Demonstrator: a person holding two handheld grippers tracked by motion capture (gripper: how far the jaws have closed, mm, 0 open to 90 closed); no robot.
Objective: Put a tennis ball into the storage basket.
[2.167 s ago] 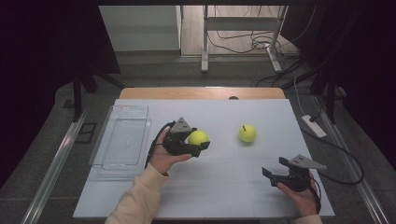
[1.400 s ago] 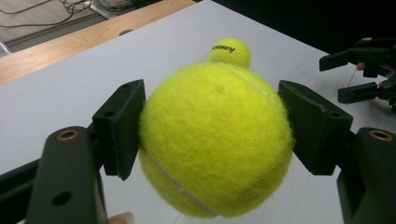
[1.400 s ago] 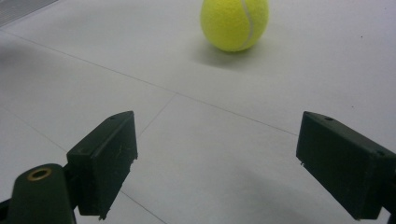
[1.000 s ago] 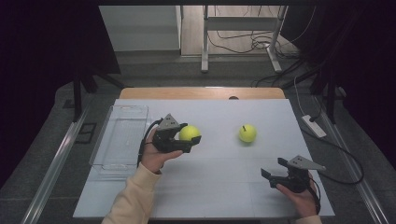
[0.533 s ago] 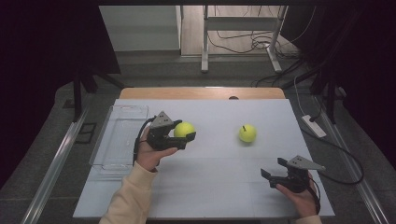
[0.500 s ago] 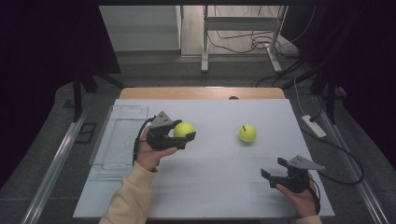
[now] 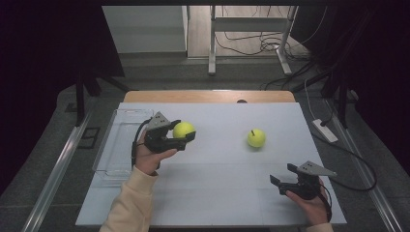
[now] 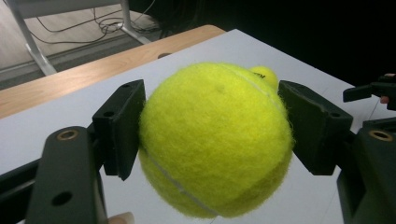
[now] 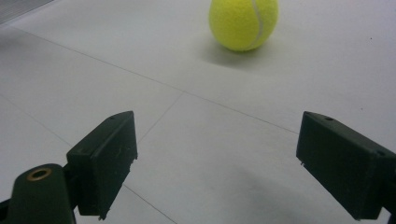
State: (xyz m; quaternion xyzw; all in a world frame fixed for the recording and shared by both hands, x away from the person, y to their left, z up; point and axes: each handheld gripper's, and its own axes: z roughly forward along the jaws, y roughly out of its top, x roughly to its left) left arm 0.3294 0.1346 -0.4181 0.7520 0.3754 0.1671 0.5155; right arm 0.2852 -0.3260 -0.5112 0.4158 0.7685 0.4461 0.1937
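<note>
High view: left tool (image 7: pixel 186 137) pinching a fuzzy round tennis ball (image 7: pixel 183 129) above the smooth white worktop (image 7: pixel 217 193), beside a clear plastic tray (image 7: pixel 112 150); second ball (image 7: pixel 256 138) resting well apart; right tool (image 7: pixel 283 175) spread.

Left gripper view: flat black pads pressed into felt nap, curved seam visible.

Right gripper view: blocky pads spread wide over matte worktop.
</note>
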